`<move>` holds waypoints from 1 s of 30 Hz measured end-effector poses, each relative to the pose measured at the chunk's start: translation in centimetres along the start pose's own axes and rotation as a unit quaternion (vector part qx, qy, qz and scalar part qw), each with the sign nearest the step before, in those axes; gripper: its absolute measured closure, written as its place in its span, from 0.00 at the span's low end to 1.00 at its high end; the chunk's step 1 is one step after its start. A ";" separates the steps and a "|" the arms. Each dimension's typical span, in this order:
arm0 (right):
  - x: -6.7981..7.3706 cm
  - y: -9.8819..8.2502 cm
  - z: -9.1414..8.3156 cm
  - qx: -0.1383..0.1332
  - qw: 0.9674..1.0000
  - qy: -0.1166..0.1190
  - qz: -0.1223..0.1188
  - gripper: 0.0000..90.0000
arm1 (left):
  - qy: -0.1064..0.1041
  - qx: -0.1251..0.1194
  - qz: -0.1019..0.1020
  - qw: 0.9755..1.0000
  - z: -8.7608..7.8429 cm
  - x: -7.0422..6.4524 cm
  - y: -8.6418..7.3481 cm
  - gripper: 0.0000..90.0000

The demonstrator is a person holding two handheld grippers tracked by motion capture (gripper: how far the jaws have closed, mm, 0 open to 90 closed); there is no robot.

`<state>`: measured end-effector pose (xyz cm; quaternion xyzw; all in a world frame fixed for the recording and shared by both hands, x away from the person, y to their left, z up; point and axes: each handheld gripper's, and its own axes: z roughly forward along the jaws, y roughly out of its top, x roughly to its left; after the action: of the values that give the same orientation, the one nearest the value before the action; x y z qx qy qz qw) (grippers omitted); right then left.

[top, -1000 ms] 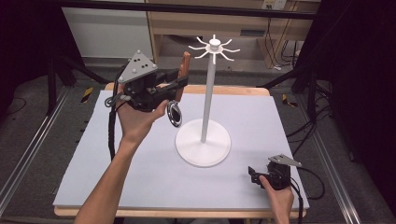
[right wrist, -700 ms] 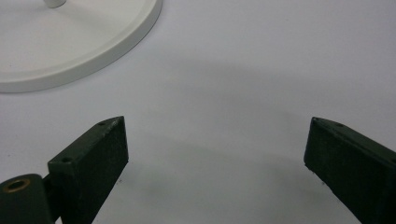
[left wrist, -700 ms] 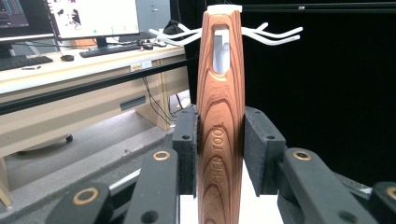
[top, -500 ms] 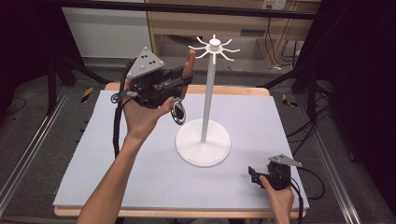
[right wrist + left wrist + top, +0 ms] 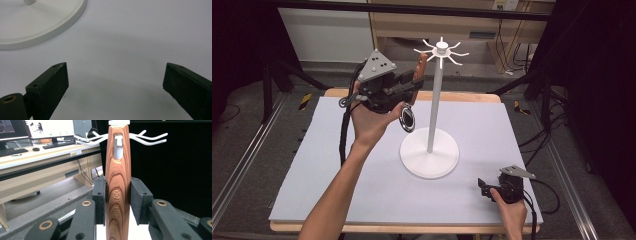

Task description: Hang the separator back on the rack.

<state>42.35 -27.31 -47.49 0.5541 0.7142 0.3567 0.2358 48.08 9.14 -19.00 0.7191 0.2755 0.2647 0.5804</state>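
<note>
Wood-grained utensil handle [image 5: 118, 182], slotted at its tip, sits clamped in our raised left gripper [image 5: 409, 86] beside the white hook stand [image 5: 430, 150]. Our right gripper [image 5: 115, 85] rests spread apart on the matte pale tabletop [image 5: 337, 190]; desk and monitors behind.

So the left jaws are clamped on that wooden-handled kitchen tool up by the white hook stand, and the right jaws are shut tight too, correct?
Not quite. The left gripper does clamp the wooden-handled kitchen tool by the white hook stand, but the right gripper is open, jaws wide apart over the table, as the right gripper view shows.
</note>
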 end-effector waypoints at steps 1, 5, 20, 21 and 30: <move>0.0 0.0 0.0 0.000 1.000 -0.001 0.000 0.08 | 0.000 0.000 0.000 1.000 0.0 0.0 0.0 0.75; 0.0 0.0 0.0 -0.001 1.000 0.000 0.000 0.08 | -0.001 0.002 -0.002 1.000 0.5 0.0 -0.2 0.75; 0.0 0.0 0.0 0.001 1.000 0.001 0.001 0.08 | 0.001 -0.004 -0.003 1.000 1.2 0.0 -0.6 0.75; 0.0 0.0 0.0 0.001 1.000 0.001 0.001 0.08 | 0.001 -0.004 -0.003 1.000 1.2 0.0 -0.6 0.75; 0.0 0.0 0.1 0.002 1.000 0.002 0.002 0.08 | 0.003 -0.015 -0.001 1.000 1.7 0.1 -1.2 0.75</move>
<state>42.38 -27.27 -47.53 0.5552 0.7142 0.3569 0.2331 49.24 8.31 -20.48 0.7093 0.2745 0.2702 0.5904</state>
